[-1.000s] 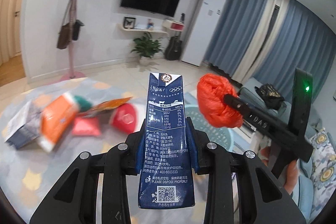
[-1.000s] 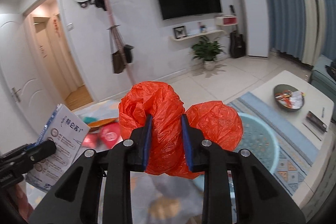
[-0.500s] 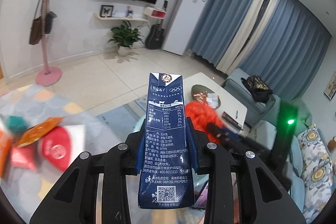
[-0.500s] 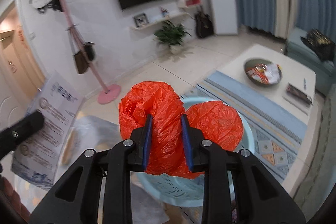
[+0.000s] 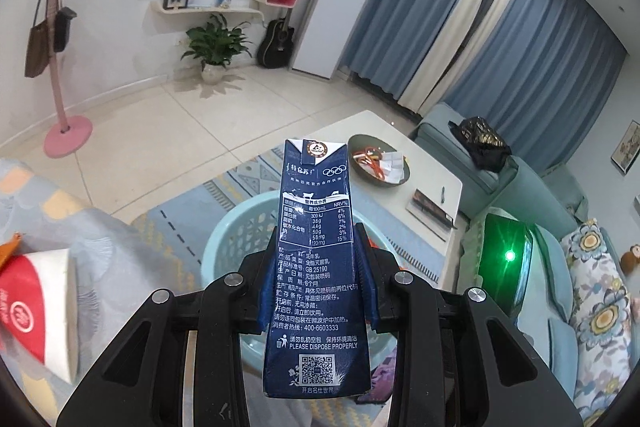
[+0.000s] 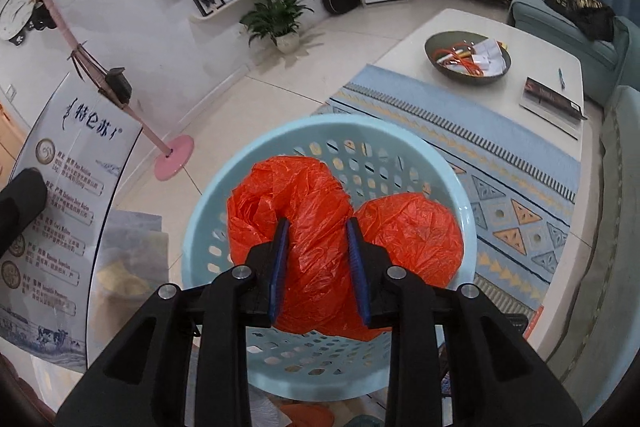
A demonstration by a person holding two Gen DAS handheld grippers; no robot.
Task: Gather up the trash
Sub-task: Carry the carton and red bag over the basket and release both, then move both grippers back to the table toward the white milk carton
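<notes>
Left wrist view: my left gripper (image 5: pixel 316 291) is clamped on a dark blue milk carton (image 5: pixel 314 267), its blue pads pressing both narrow sides. The carton stands upright between the jaws, its printed nutrition panel facing the camera and its folded top well beyond my fingertips. Directly behind and below the carton lies the pale blue perforated basket (image 5: pixel 228 239). To the left of the jaws, close to the camera, is a red-and-white paper cup (image 5: pixel 40 307) lying on patterned grey cloth (image 5: pixel 120 251). Ahead and to the right of the jaws stands a white coffee table (image 5: pixel 432 183) bearing a dark bowl (image 5: pixel 400 179).

Right wrist view: my right gripper (image 6: pixel 318 267) has a crumpled orange plastic bag (image 6: pixel 316 227) between its blue pads. The jaws have just been opening, yet the pads touch the bag on both sides; whether they grip it firmly I cannot tell. The bag bulges above and to the right of the fingertips. Beneath it is the basket (image 6: pixel 440 163), its rim ringing the bag on all sides. At the far left of the jaws, the milk carton (image 6: pixel 68 195) appears side-on, held by the left gripper's black finger (image 6: pixel 20 203).
</notes>
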